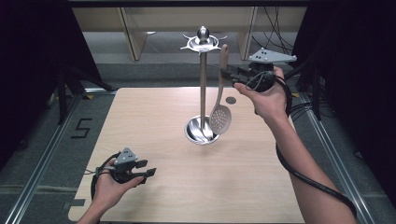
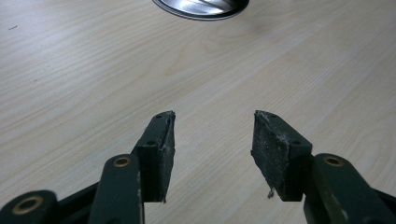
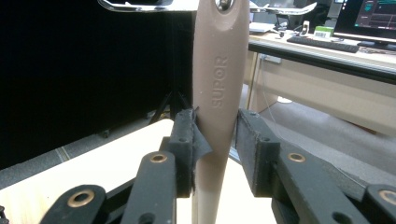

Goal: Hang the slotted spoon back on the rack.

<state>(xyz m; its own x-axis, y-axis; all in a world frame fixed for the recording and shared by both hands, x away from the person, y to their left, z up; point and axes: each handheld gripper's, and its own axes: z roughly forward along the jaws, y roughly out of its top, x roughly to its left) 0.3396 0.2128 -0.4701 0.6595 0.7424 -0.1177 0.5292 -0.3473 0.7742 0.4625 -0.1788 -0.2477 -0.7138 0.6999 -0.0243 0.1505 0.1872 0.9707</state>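
The right gripper [image 1: 232, 72] is pinching the tan handle of the slotted spoon [image 1: 220, 116], which is hanging upright from the hook ring of the metal rack [image 1: 202, 84]; the spoon's perforated bowl is dangling below the jaws, just above the rack's round base. The left gripper [image 1: 148, 169] is resting low over the table [image 1: 154, 107], jaws spread with nothing between them.

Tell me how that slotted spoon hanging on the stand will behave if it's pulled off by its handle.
The slotted spoon looks rigid, so it shouldn't flop. Its smooth, tapered handle may slip between the right tongs. Hanging with the bowl low, it would probably swing and knock the stand.
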